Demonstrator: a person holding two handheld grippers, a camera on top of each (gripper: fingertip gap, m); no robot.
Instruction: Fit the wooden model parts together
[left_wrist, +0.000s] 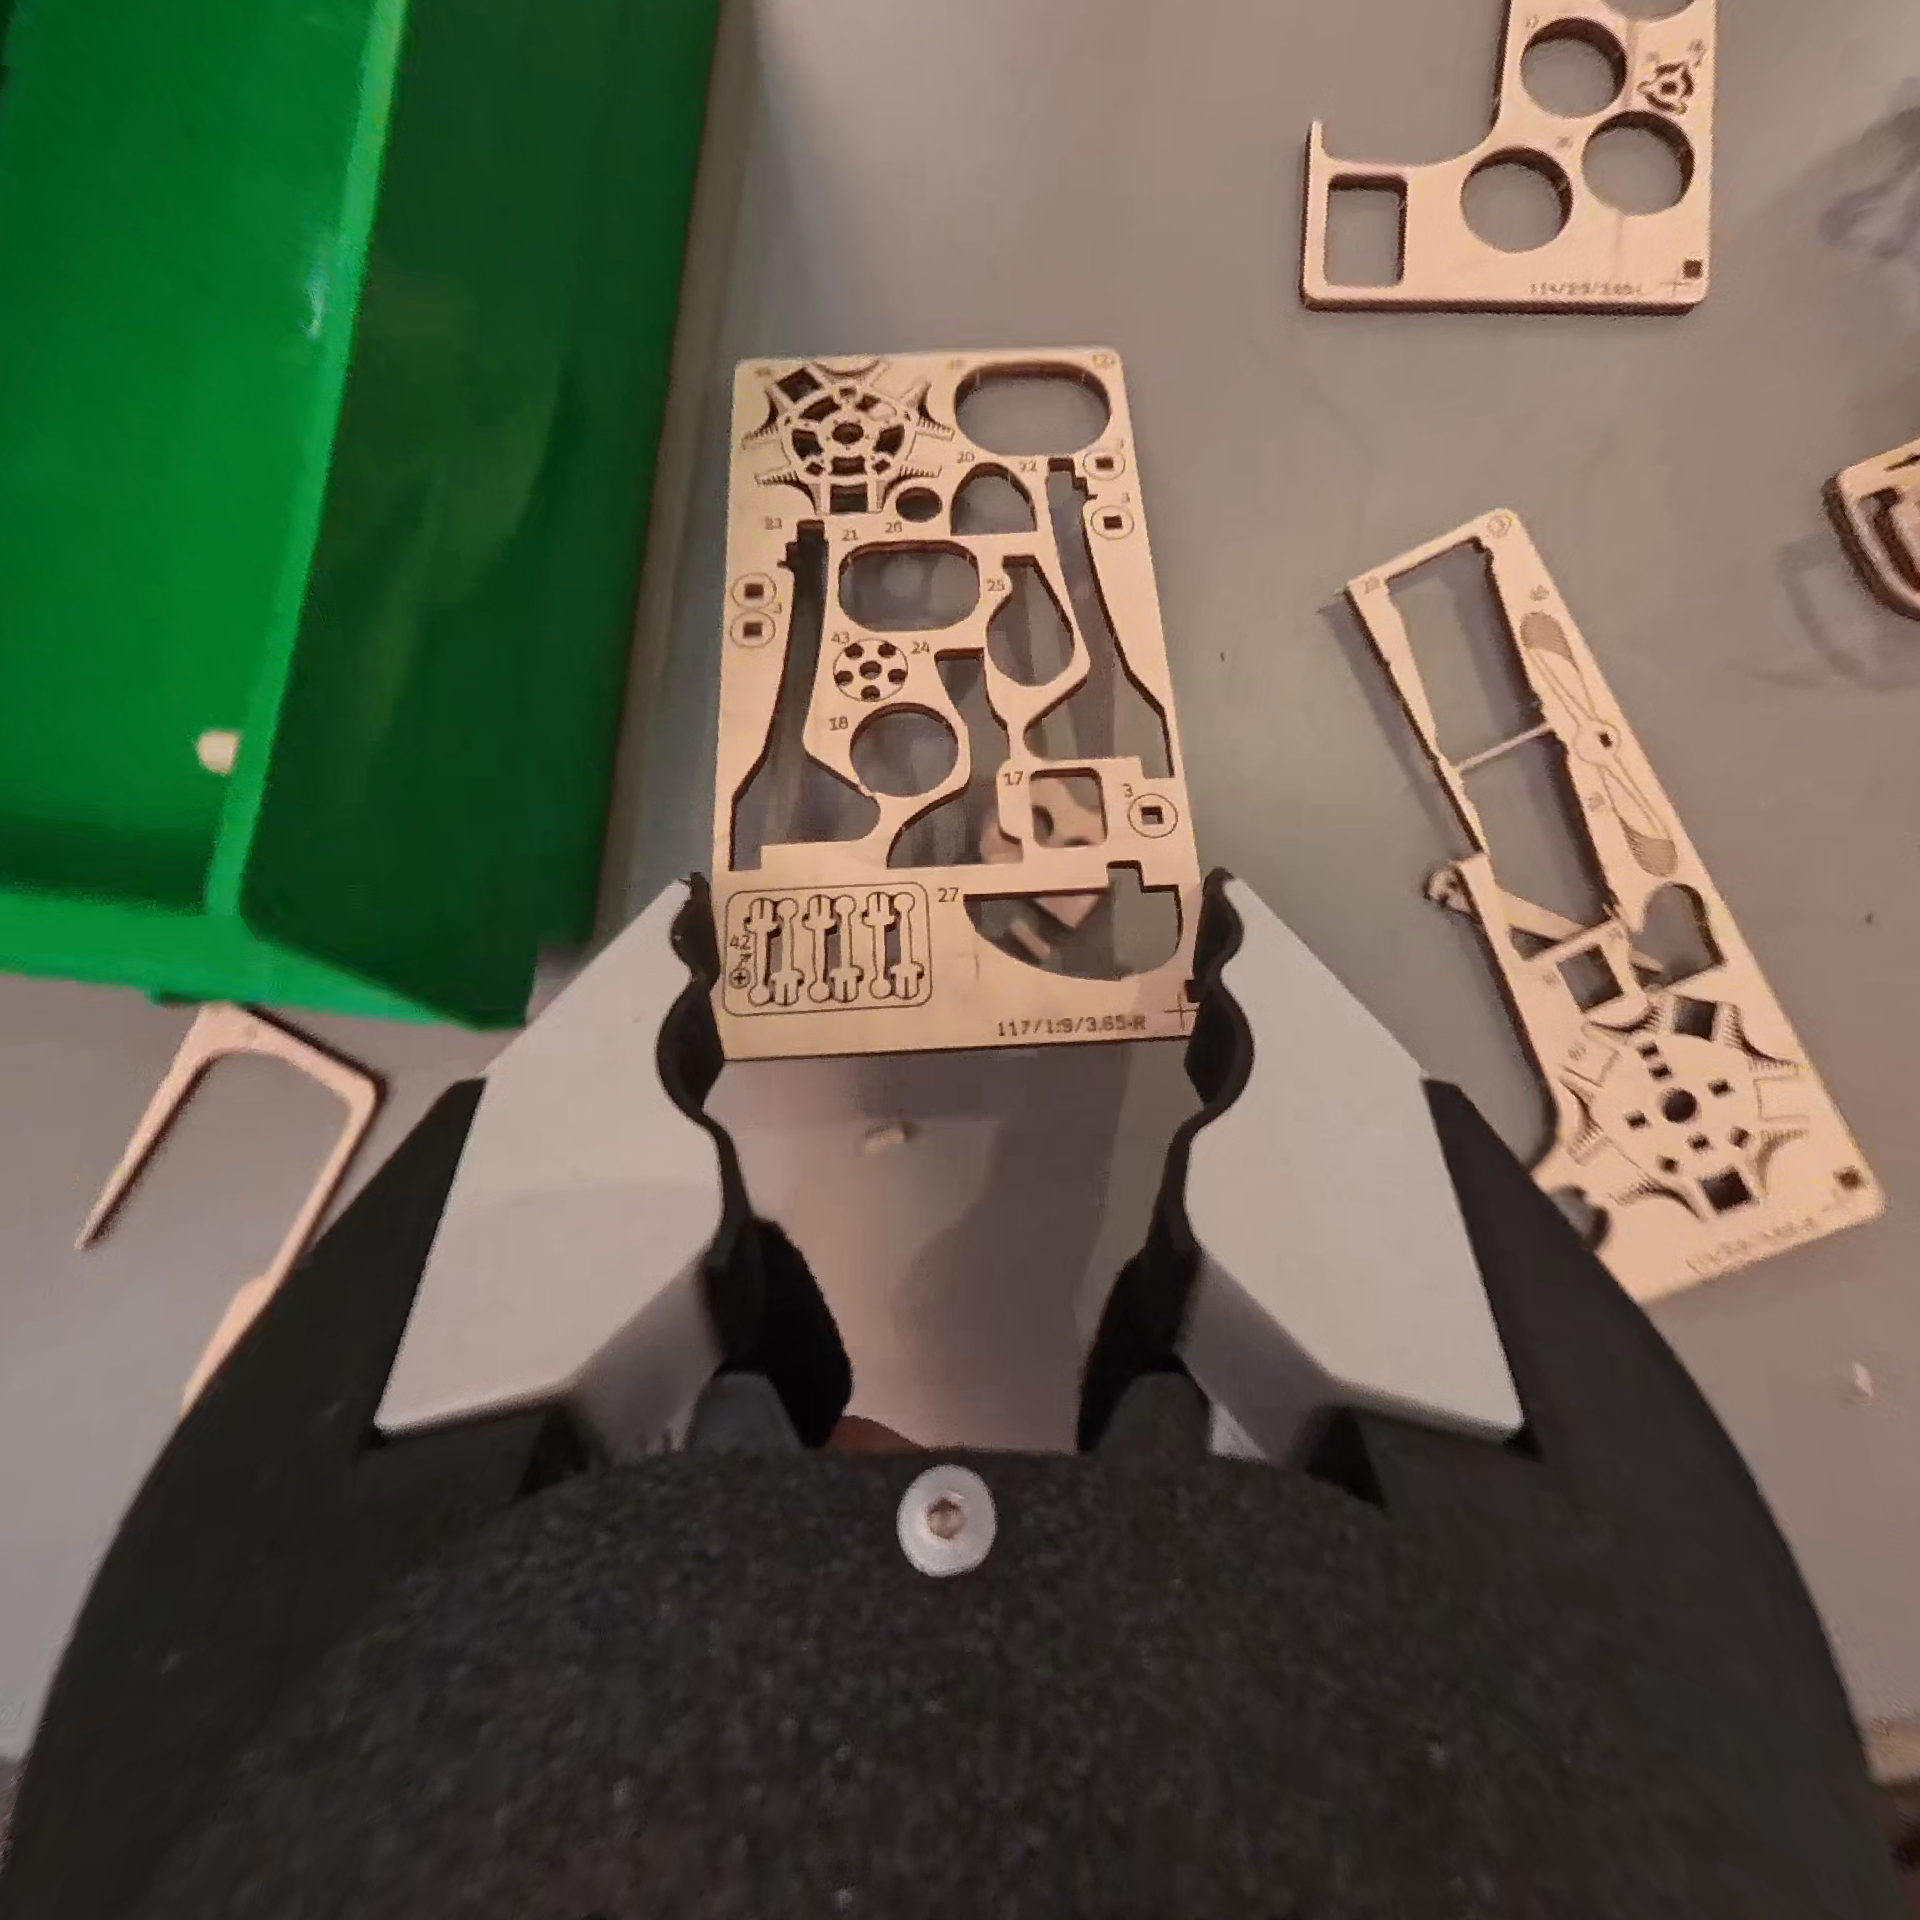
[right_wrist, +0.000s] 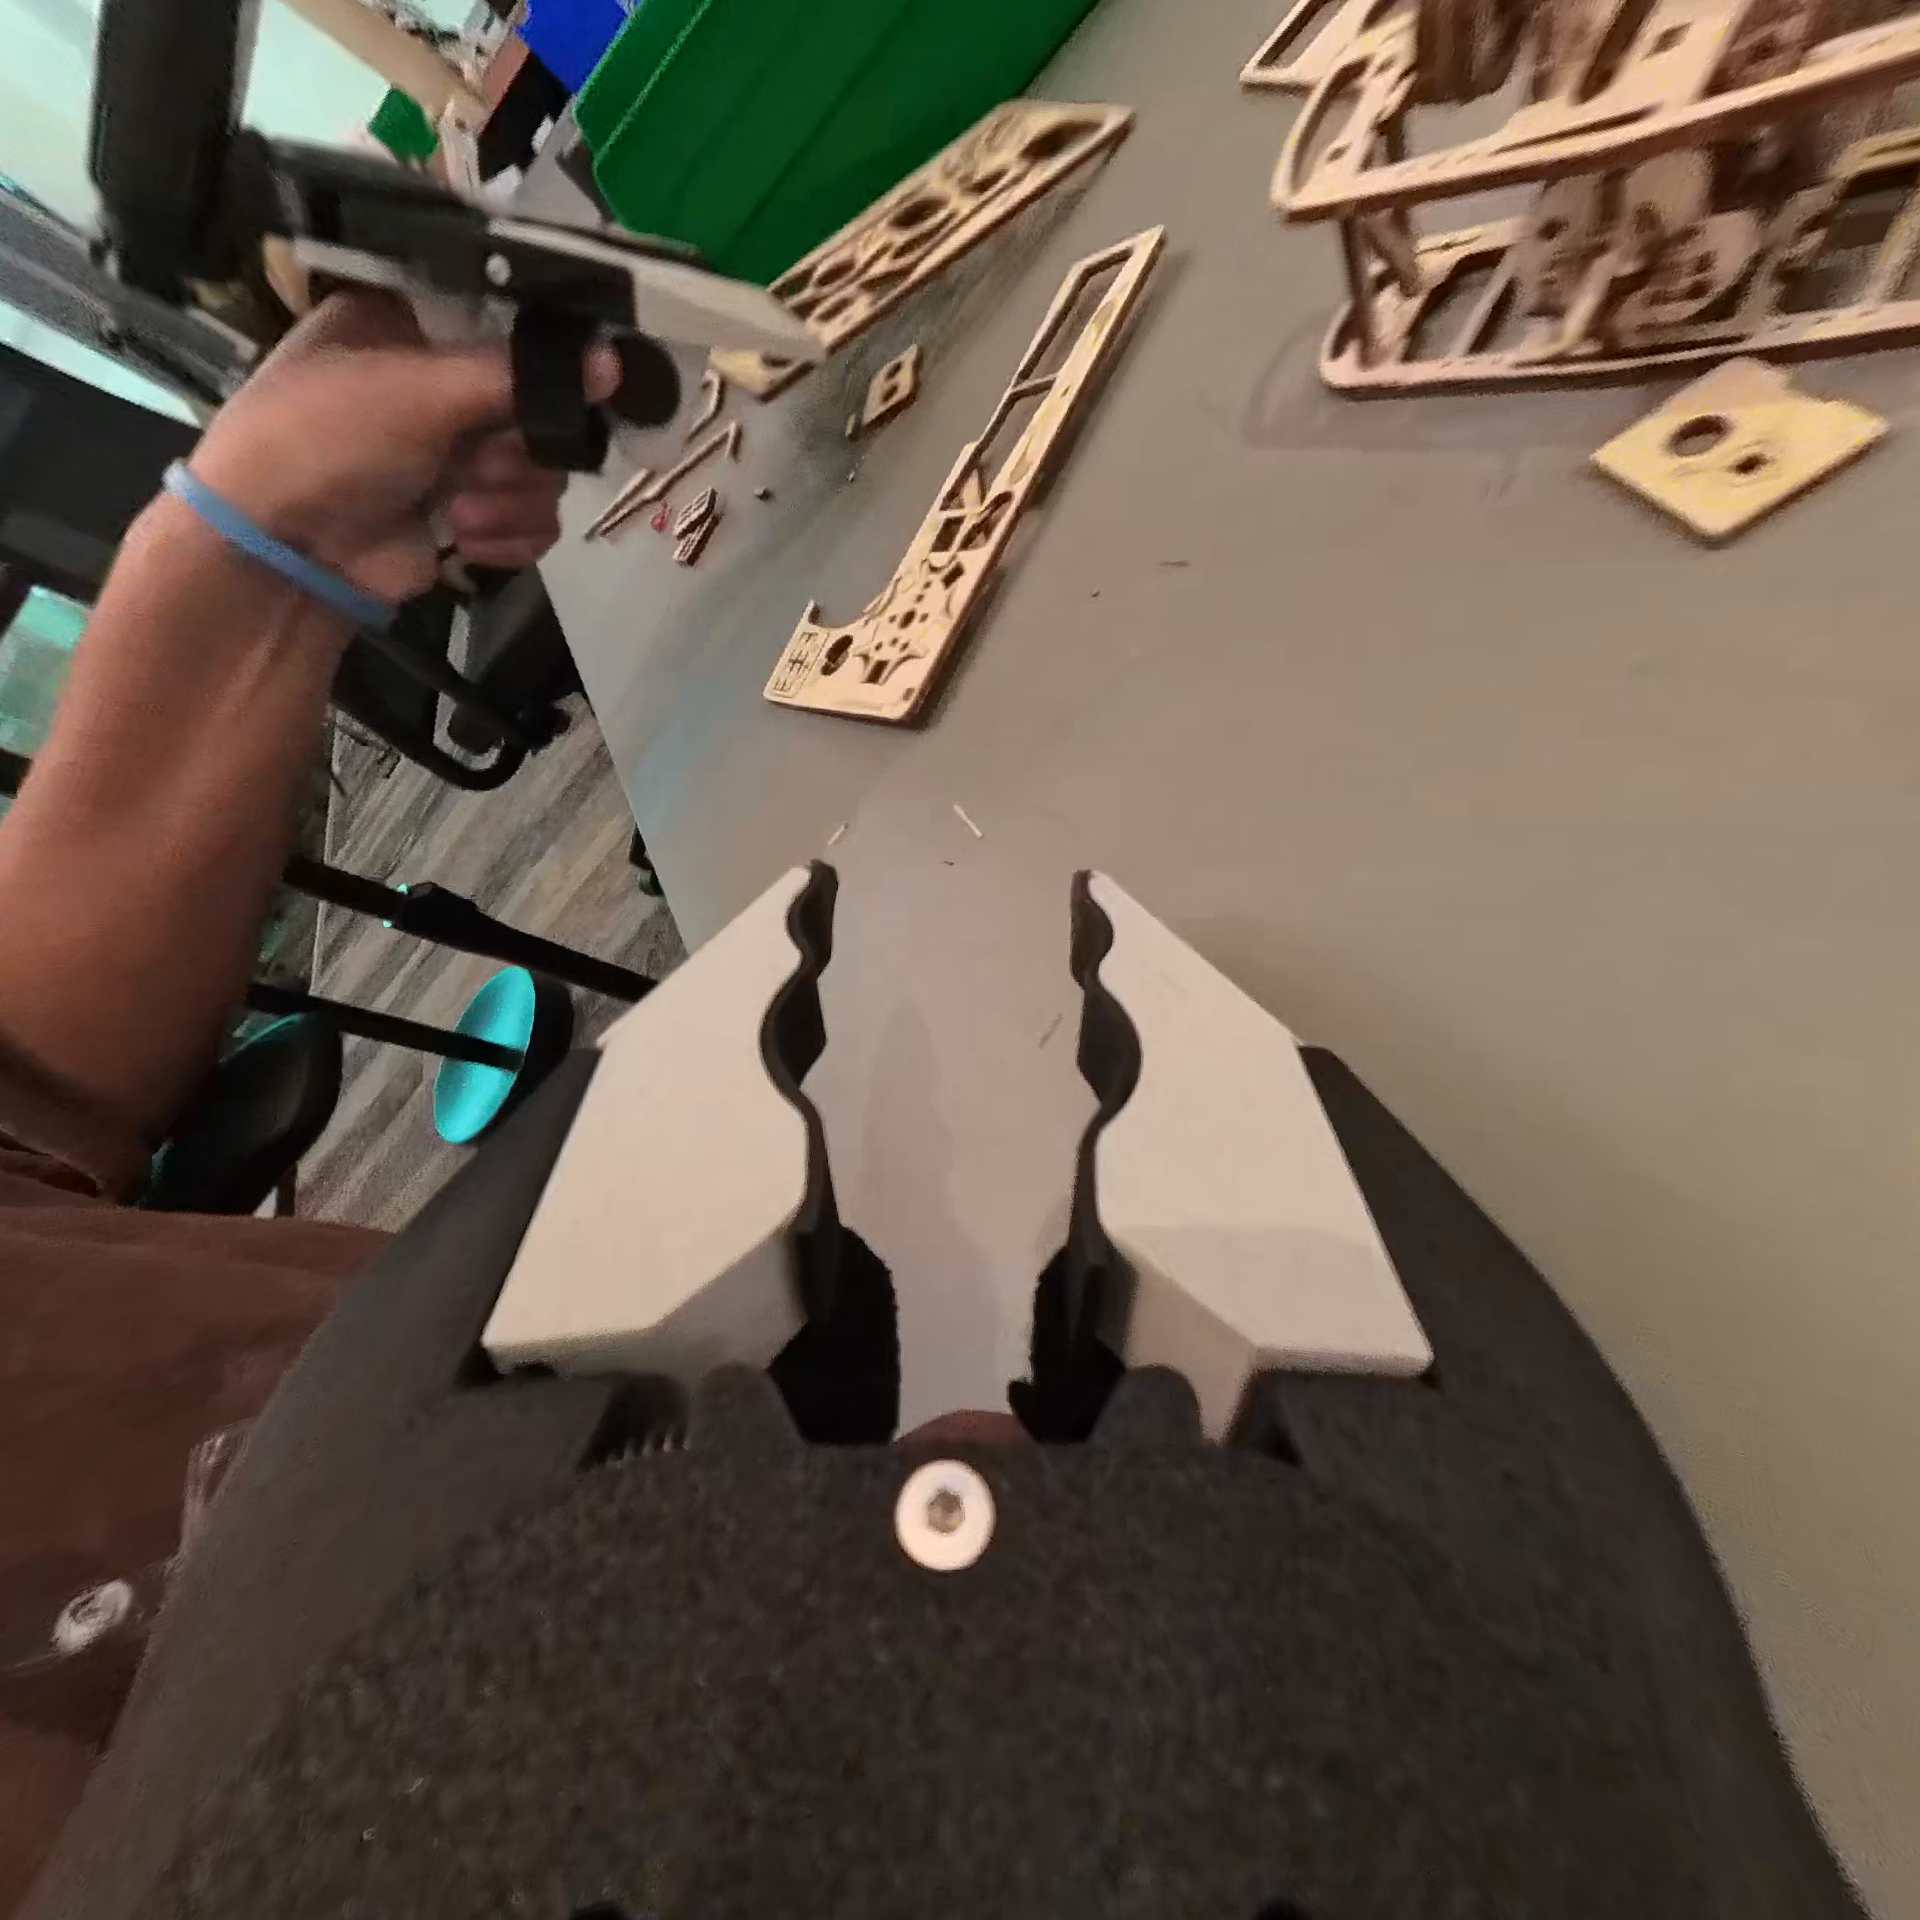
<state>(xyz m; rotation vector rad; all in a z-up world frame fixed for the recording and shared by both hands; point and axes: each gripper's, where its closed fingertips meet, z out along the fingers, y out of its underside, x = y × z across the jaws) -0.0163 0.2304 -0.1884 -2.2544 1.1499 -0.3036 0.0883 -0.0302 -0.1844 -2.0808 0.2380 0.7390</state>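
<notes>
My left gripper (left_wrist: 954, 914) is shut on the near end of a laser-cut wooden parts sheet (left_wrist: 935, 582) and holds it above the grey table (left_wrist: 1195, 416). The sheet has several punched-out holes and a gear-like part at its far end. It also shows in the right wrist view (right_wrist: 935, 218), held by the far gripper (right_wrist: 707, 301) in a person's hand. My right gripper (right_wrist: 951, 883) is open and empty, low over the table. A partly built wooden model (right_wrist: 1600, 197) stands at the far right.
A green bin (left_wrist: 260, 468) stands at the left. Other wooden sheets lie on the table: a holed one (left_wrist: 1517, 166), a long one (left_wrist: 1621, 914), also in the right wrist view (right_wrist: 977, 499), and a frame (left_wrist: 239, 1122). A small square plate (right_wrist: 1735, 457) and loose small bits (right_wrist: 686, 488) lie about.
</notes>
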